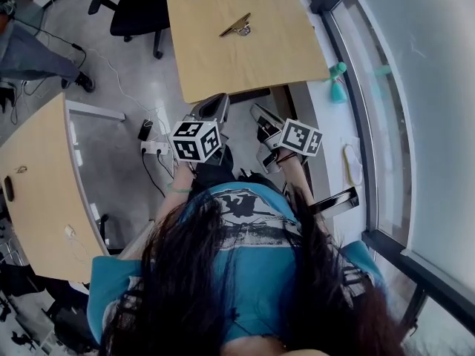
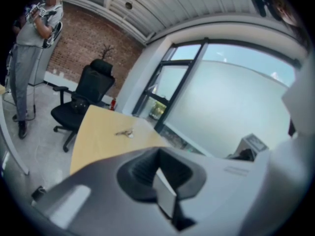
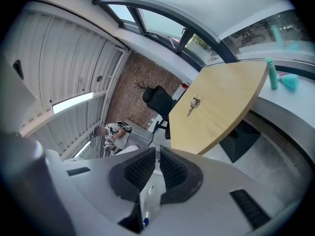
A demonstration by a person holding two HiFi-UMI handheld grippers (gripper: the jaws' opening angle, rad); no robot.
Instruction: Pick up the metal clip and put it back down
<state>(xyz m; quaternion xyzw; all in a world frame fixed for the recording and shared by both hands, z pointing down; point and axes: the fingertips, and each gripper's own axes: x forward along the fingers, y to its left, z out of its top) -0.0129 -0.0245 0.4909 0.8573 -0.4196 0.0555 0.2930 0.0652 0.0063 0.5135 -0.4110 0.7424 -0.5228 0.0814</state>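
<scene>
The metal clip [image 1: 239, 27] lies on the far half of a light wooden table [image 1: 223, 65], with nothing touching it. It shows small in the left gripper view [image 2: 124, 132] and in the right gripper view [image 3: 194, 103]. Both grippers hang in the air short of the table's near edge, close to the person's chest. My left gripper [image 1: 215, 99] points at the table, its jaws together and empty [image 2: 157, 155]. My right gripper [image 1: 257, 112] is beside it. Its ribbed pads [image 3: 142, 168] stand a thin slit apart with nothing between them.
A black office chair [image 1: 141, 6] stands behind the table's left corner. A teal bottle [image 1: 338, 82] sits on the window ledge to the right. Another wooden desk [image 1: 37, 184] is at the left, with a power strip [image 1: 154, 147] and cables on the floor. A person [image 2: 32, 48] stands far off.
</scene>
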